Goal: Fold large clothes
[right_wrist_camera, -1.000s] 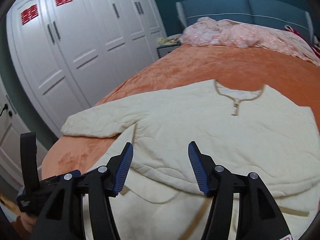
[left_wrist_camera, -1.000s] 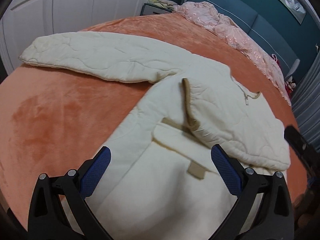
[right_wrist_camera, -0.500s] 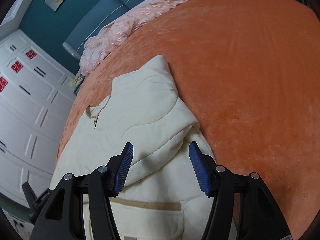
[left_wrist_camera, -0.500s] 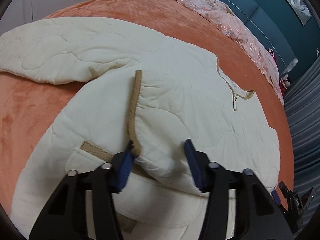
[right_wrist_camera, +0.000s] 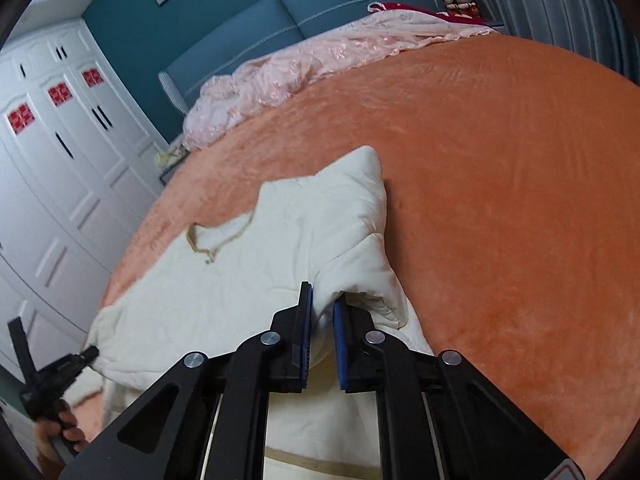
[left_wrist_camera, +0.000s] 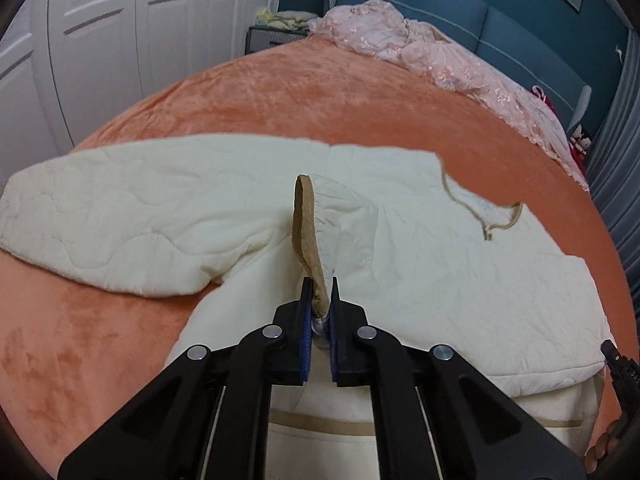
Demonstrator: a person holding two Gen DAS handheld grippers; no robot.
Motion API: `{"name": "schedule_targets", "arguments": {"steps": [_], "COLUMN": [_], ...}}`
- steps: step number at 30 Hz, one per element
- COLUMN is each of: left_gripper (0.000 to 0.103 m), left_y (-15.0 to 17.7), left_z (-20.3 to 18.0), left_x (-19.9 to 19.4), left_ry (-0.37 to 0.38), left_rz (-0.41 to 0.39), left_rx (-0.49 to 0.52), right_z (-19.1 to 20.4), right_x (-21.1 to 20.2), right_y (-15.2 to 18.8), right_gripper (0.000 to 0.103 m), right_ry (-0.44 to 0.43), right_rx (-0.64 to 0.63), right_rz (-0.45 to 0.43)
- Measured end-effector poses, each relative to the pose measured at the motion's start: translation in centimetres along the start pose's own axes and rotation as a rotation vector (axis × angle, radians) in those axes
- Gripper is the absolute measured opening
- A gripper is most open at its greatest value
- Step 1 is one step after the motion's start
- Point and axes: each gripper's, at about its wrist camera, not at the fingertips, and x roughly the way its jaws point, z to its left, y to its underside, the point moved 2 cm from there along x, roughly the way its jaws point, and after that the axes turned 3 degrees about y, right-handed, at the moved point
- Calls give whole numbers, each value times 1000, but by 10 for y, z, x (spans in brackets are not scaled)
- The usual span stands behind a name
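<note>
**Both tongs clamp the cream jacket**

A second ago both tongs stood wide above the flat garment; since then each has closed on fabric, the right one after swinging round to the jacket's other edge. The left tongs (left_wrist_camera: 319, 286) pinch the tan-bound cuff (left_wrist_camera: 306, 224), which rises toward 12 o'clock from their tips. The right tongs (right_wrist_camera: 322, 300) have just been closing and press on a thick fold of the cream jacket (right_wrist_camera: 280, 248), which bunches up toward 12 o'clock from the pads.

The jacket lies spread on the bed (left_wrist_camera: 280, 96), its other sleeve (left_wrist_camera: 100, 224) reaching out to 9 o'clock in the left view and the tan-trimmed neckline (left_wrist_camera: 484, 216) at about 2 o'clock.

The bed wears an orange plush blanket. A pink lacy coverlet (right_wrist_camera: 304, 64) is heaped along the blue headboard (right_wrist_camera: 288, 12); white wardrobe doors (right_wrist_camera: 60, 152) stand at 9 o'clock in the right view.
</note>
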Motion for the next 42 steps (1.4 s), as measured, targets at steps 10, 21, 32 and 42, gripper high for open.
{"name": "schedule_targets", "arguments": {"steps": [10, 21, 32, 42], "left_gripper": [9, 47, 49, 51], "left_y": [43, 34, 48, 74], "left_z": [-5, -2, -71, -74], "left_x": [33, -36, 3, 24], "left_ry": [-124, -170, -61, -105], "left_rz": [22, -84, 7, -39], "left_rx": [100, 105, 157, 219], "right_z": [-4, 26, 127, 128], "right_x": [28, -53, 23, 36], "right_y": [20, 27, 67, 93], "right_gripper": [13, 41, 41, 41], "right_ry": [141, 177, 60, 113], "right_rx": [-100, -133, -320, -388], "right_rz": [47, -69, 78, 42]}}
